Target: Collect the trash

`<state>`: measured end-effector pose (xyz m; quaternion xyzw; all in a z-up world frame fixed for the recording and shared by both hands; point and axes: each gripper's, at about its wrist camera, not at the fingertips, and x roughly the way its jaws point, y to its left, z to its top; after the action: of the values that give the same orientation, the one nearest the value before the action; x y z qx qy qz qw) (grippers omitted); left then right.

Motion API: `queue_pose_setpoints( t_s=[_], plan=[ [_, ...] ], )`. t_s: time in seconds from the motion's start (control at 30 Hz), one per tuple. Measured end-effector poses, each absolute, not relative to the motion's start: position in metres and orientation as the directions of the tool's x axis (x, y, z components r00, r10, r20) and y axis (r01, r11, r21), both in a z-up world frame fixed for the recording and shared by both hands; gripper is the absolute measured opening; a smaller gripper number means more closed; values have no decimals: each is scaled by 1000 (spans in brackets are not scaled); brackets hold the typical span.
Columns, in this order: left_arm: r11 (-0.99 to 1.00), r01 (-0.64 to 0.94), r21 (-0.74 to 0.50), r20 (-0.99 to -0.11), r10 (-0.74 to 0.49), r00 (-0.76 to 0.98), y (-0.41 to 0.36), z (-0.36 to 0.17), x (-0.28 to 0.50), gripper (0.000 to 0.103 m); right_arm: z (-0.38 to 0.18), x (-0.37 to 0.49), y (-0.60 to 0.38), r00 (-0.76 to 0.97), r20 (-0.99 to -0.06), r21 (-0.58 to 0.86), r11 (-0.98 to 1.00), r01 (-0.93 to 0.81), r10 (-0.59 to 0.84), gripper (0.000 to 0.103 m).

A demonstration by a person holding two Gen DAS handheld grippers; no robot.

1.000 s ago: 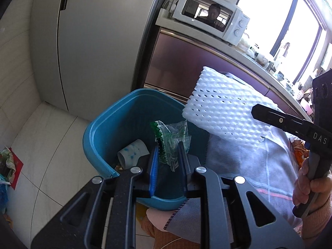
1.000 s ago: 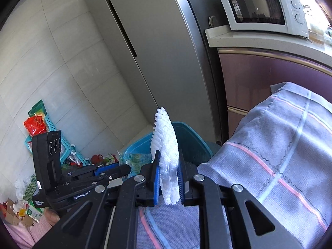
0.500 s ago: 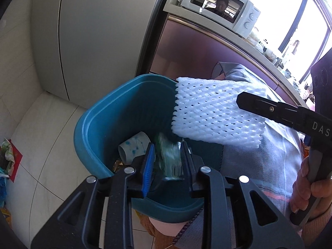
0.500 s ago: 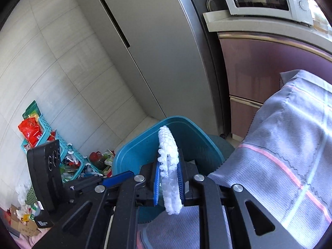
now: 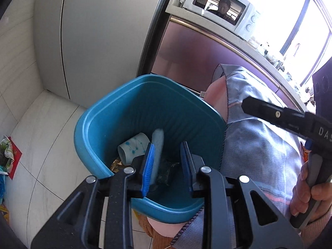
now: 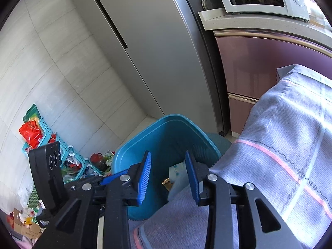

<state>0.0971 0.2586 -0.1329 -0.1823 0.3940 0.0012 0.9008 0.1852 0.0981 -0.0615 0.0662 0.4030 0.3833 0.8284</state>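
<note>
1. Two grippers hang over one blue bin (image 5: 99,124), and both have their jaws apart with nothing between the pads.
2. The left gripper (image 5: 167,164) points down into the bin's mouth from the near rim; its blue-padded fingers (image 5: 149,166) frame the rubbish at the bottom.
3. The right gripper (image 6: 168,176) sits above the bin's right rim, where the striped grey cloth (image 6: 280,145) meets the plastic; in the left wrist view its black body reaches in from the right edge, held by the person's right hand (image 5: 309,191).
4. The white foam net (image 5: 158,145) lies inside the bin, standing on edge just beside the left gripper's left pad; whether it touches the pad cannot be told.
5. A white paper cup (image 5: 132,147) with blue dots lies on its side against the bin's left wall, touching the foam or nearly so.
6. A dark green wrapper (image 5: 166,171) rests on the bin floor between the left gripper's fingers.
7. The bin stands on the tiled floor (image 5: 41,145) in front of a grey refrigerator (image 5: 103,31), with the cloth draped along its right side.
8. A white microwave (image 5: 224,14) sits on the counter at the far right, above purple cabinets.
9. Turquoise baskets (image 6: 47,132) with loose packets stand by the wall at the left of the right wrist view.
</note>
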Motion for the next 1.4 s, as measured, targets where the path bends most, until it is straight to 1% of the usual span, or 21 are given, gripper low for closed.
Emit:
queue_pose_setpoints(
  t_s=[0.1, 0.23, 0.4, 0.53, 0.67, 0.83, 0.93, 1.03, 1.13, 1.27, 1.4],
  plan=[
    [934, -134, -331, -696, -146, 703, 255, -124, 94, 32, -59, 179, 87, 386, -609, 418, 694, -586, 693, 33],
    [938, -100, -333, -672, -161, 723, 246, -111, 88, 34, -48, 162, 65, 413, -588, 398, 694, -600, 695, 33],
    [943, -15, -334, -632, -212, 746, 222, -91, 84, 39, -28, 135, 24, 486, -541, 355, 711, -608, 686, 37],
    [942, 80, -325, -600, -271, 753, 190, -76, 80, 41, -15, 111, -21, 561, -502, 332, 746, -578, 658, 38],
    [929, 195, -315, -576, -351, 738, 150, -63, 79, 43, -8, 87, -73, 649, -473, 315, 802, -508, 596, 41],
    [898, 317, -304, -570, -438, 695, 96, -55, 80, 45, -6, 63, -141, 747, -451, 316, 870, -378, 488, 43],
    [875, 378, -301, -570, -483, 664, 68, -52, 79, 47, -5, 49, -180, 807, -434, 312, 907, -283, 401, 47],
    [852, 433, -293, -571, -520, 635, 36, -50, 76, 48, -5, 40, -218, 853, -418, 308, 932, -192, 314, 54],
    [831, 477, -287, -578, -547, 606, 10, -50, 74, 48, -12, 41, -247, 870, -430, 307, 945, -109, 240, 58],
    [807, 522, -276, -588, -571, 572, -17, -51, 77, 50, -26, 53, -274, 863, -461, 313, 948, -57, 204, 63],
    [806, 535, -252, -598, -565, 569, -35, -50, 85, 51, -41, 60, -286, 844, -484, 338, 939, -63, 231, 64]
  ],
)
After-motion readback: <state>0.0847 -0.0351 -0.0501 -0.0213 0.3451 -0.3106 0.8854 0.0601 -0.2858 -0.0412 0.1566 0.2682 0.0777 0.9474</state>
